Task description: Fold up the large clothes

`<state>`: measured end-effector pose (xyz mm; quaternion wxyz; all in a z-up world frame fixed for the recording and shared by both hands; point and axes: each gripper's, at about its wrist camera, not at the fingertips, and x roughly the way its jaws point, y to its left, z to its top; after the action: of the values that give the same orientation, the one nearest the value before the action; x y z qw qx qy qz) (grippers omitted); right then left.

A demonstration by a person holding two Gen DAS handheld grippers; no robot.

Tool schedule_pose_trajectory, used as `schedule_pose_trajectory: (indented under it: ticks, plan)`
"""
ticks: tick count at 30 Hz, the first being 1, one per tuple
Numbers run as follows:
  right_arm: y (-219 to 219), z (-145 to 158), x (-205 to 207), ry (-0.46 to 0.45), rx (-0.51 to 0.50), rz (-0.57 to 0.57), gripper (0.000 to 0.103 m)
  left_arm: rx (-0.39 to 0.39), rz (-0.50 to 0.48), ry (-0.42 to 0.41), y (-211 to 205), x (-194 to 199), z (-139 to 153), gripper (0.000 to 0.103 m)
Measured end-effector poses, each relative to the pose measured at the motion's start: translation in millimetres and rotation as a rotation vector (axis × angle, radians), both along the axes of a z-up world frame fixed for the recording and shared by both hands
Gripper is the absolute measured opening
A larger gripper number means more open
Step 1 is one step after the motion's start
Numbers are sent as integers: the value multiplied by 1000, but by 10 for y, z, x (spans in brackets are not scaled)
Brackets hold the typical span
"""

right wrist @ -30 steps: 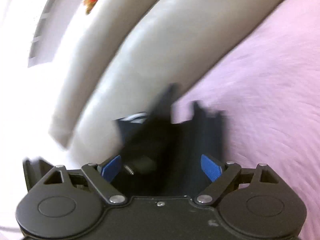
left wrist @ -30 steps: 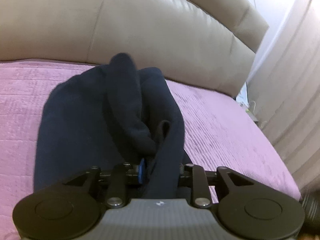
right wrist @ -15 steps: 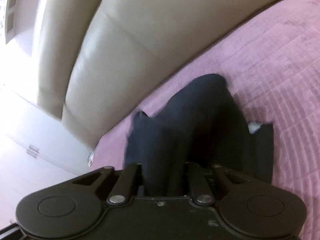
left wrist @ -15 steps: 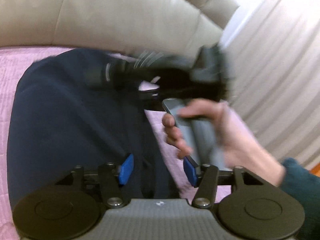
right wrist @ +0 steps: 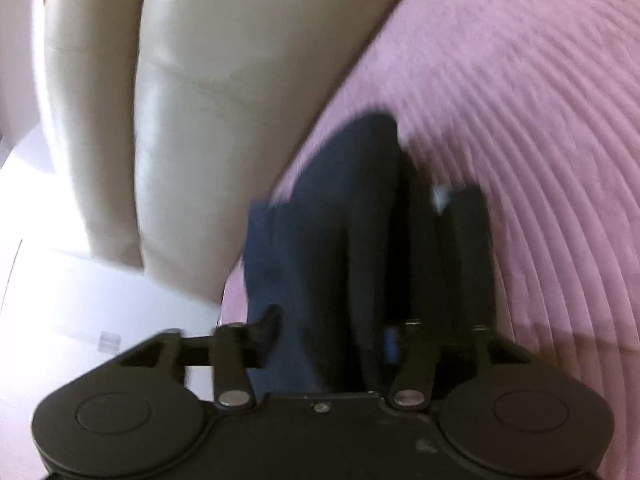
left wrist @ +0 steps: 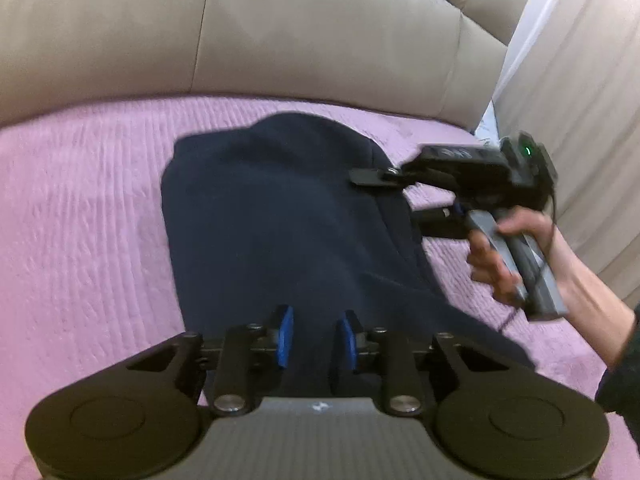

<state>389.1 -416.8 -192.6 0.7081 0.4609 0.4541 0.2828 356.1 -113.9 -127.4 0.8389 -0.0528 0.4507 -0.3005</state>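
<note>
A navy garment [left wrist: 272, 220] lies spread on the pink bed cover [left wrist: 80, 220], its near hem running up into my left gripper [left wrist: 316, 336]. The blue pads are closing, with the cloth pinched between them. In the left wrist view a hand [left wrist: 500, 264] holds my right gripper [left wrist: 388, 198] at the garment's right edge, its fingers spread apart. In the right wrist view the right gripper [right wrist: 332, 332] is opening, and folds of the garment [right wrist: 340, 220] hang loose between its jaws. A small white label [right wrist: 440, 196] shows on the cloth.
A beige padded headboard [left wrist: 300, 32] stands behind the bed, also visible in the right wrist view [right wrist: 220, 80]. Pale curtains [left wrist: 580, 80] hang at the right. Pink bed cover [right wrist: 520, 120] extends around the garment on all sides.
The garment, bunched up a second ago, now lies flatter. The right gripper was shut on the cloth half a second ago and now has its jaws apart. The left pads have drawn closer together.
</note>
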Motion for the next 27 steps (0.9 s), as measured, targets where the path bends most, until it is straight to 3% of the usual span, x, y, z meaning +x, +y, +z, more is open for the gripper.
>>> schedule_pose_trajectory:
  ticks: [3,6,8,10,12,13,15,18,19,21,24,26,27]
  plan:
    - [-2,55,-396,0,-5,96,78,-76,-37,77,-110,66,-94,23]
    - [103,83,-648,-14,-56,123,76,-44,-41,33,-220,31,-175,15]
    - [180,158,-766,-58,-129,64,17,-52,-60,37,-258,-19,-143,16]
    - [211,253,-851,-95,-138,-15,19,-58,-73,48,-270,-48,-53,20]
    - [187,481,-952,-208,-93,-76,19,-77,-75,32,-176,-65,96,30]
    - [160,585,-983,-267,-89,-98,19,-90,-76,0,-150,-122,202,37]
    - [85,699,-1056,-327,-130,-133,18,-67,-57,-85,-59,-204,394,41]
    - [-25,524,-1045,-272,-244,-147,18,81,-25,-132,-65,-162,367,32]
    - [-44,406,-1002,-228,-262,-142,18,105,-32,-101,-85,-119,265,23]
    - [-94,182,-968,-171,-284,-128,20,87,-65,-27,-131,-63,22,21]
    - [-222,-13,-981,-89,-162,-149,35,112,-79,-21,-230,-65,-232,21]
    - [-309,-9,-1075,-49,-125,-135,49,142,-95,-33,-254,-89,-224,21]
    - [-326,20,-1130,-43,-123,-106,62,149,-101,-23,-242,-84,-215,21]
